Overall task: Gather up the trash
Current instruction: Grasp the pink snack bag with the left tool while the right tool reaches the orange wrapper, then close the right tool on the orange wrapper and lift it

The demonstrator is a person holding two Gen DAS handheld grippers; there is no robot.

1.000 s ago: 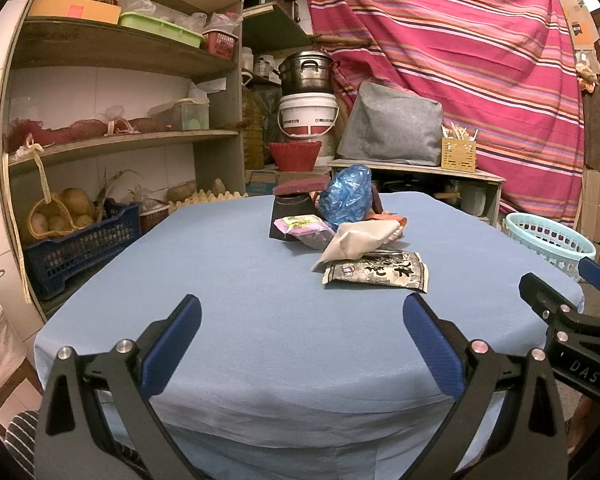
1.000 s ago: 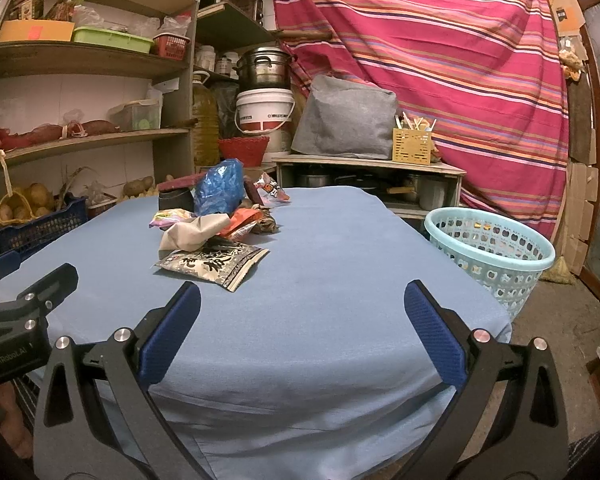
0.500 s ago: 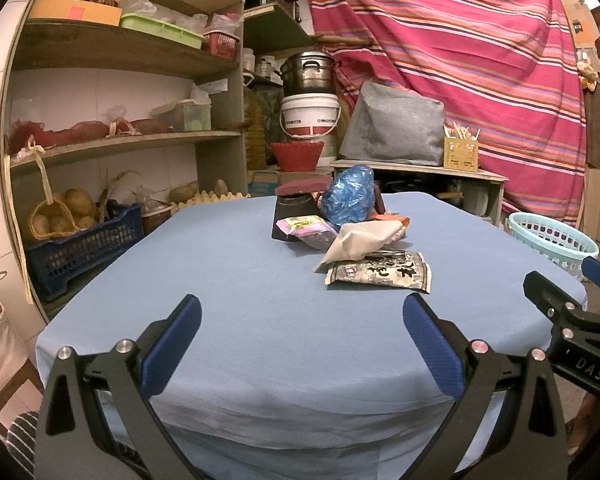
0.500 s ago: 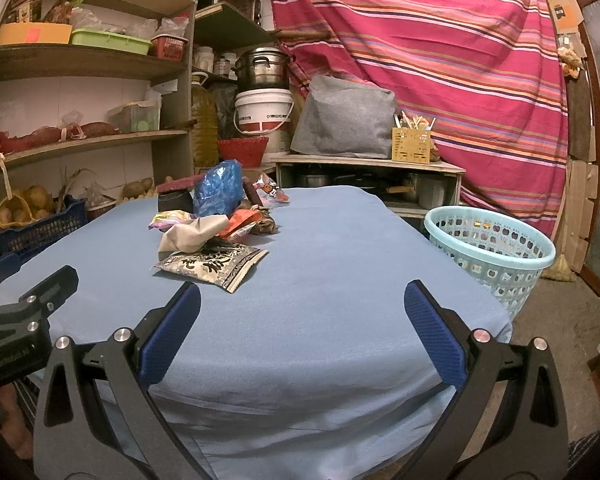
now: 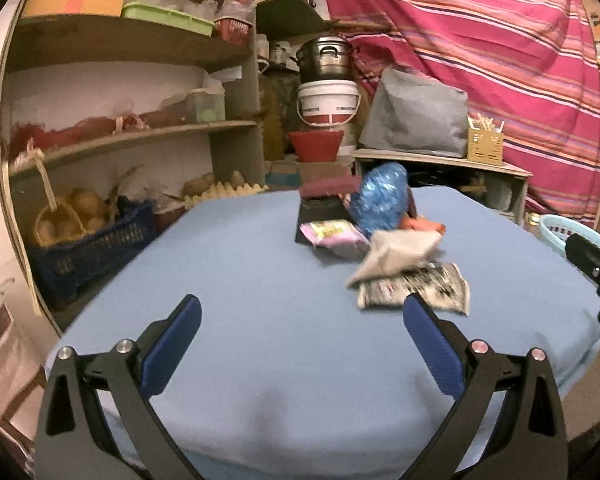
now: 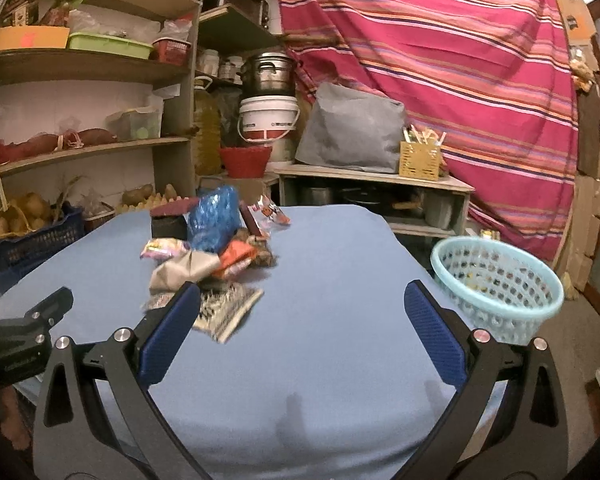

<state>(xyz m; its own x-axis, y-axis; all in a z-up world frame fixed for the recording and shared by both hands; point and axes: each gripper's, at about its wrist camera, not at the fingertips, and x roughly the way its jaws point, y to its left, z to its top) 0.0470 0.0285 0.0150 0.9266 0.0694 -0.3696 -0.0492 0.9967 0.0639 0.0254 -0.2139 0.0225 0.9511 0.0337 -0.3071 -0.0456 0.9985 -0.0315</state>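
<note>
our left gripper (image 5: 300, 320) and right gripper (image 6: 302, 308) hover spread wide, holding nothing, above the table (image 6: 340, 248) near the trash pile (image 6: 212, 252).

Dim, warm indoor light; motion blur smears both views; fisheye bends edges; light source perhaps overhead.

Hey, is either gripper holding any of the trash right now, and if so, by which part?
Nothing is held. The left gripper and right gripper are both open over the table, short of the trash pile.
</note>
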